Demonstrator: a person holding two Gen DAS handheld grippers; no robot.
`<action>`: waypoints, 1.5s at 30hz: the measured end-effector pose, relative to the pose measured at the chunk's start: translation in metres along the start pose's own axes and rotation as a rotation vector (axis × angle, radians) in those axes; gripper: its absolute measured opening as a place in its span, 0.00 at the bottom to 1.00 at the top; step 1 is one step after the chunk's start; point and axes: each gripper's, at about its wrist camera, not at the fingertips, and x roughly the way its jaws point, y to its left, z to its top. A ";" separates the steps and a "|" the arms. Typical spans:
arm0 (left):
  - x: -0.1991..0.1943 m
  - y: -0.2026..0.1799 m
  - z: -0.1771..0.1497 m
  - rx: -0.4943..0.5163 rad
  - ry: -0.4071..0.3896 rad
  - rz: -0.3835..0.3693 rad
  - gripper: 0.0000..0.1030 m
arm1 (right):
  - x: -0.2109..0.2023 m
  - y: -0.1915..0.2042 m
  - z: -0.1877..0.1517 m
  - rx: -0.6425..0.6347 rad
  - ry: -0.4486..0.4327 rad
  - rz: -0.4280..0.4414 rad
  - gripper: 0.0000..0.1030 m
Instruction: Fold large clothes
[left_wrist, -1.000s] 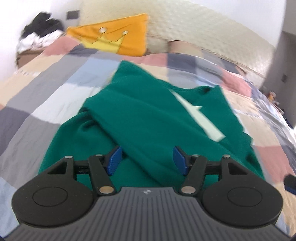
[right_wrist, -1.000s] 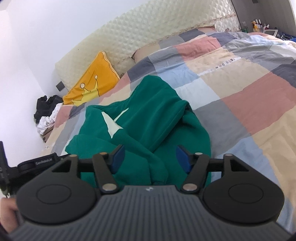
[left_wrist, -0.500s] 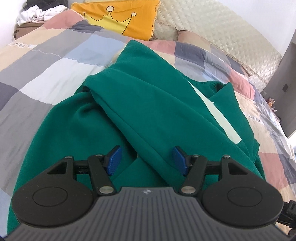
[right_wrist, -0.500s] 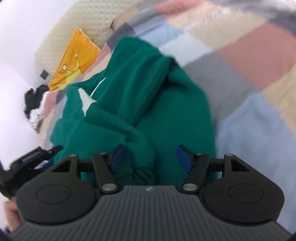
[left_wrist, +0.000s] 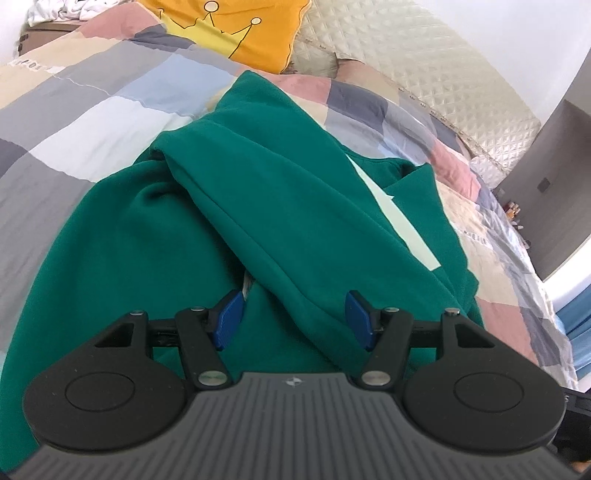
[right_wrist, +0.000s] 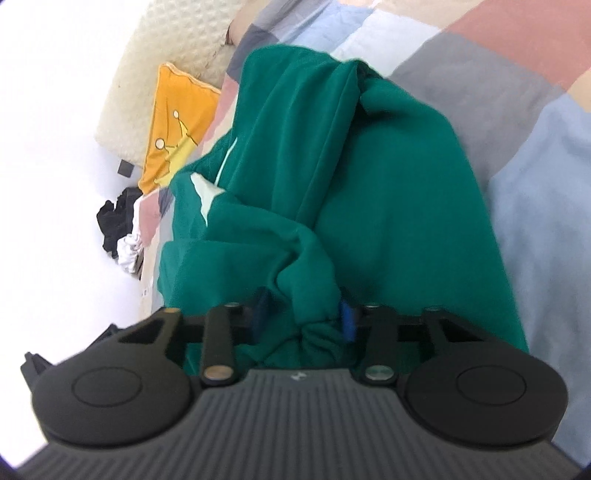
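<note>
Right tongs: jaws just closed, pinching a bunched near edge of the green top, likely to lift it for a fold; tilted down and rolled. Left tongs: wide, holding nothing, angled down, straddling a folded sleeve, probably lining up a grip. Top lies rumpled on the bed

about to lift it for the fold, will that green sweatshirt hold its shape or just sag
The green sweatshirt will probably sag: it already lies in soft rolls and bunches between the right gripper pads. Thick fabric suggests some weight, so unheld parts likely drag on the quilt.
</note>
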 end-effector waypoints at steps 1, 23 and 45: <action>-0.003 0.001 -0.001 -0.005 -0.001 -0.006 0.65 | -0.002 0.002 0.000 -0.010 -0.008 0.004 0.33; -0.002 -0.027 -0.038 -0.107 0.125 -0.326 0.66 | -0.040 0.002 0.023 -0.072 -0.264 -0.077 0.20; -0.043 -0.050 -0.055 0.184 0.003 -0.045 0.66 | -0.048 0.014 -0.009 -0.220 -0.264 -0.239 0.62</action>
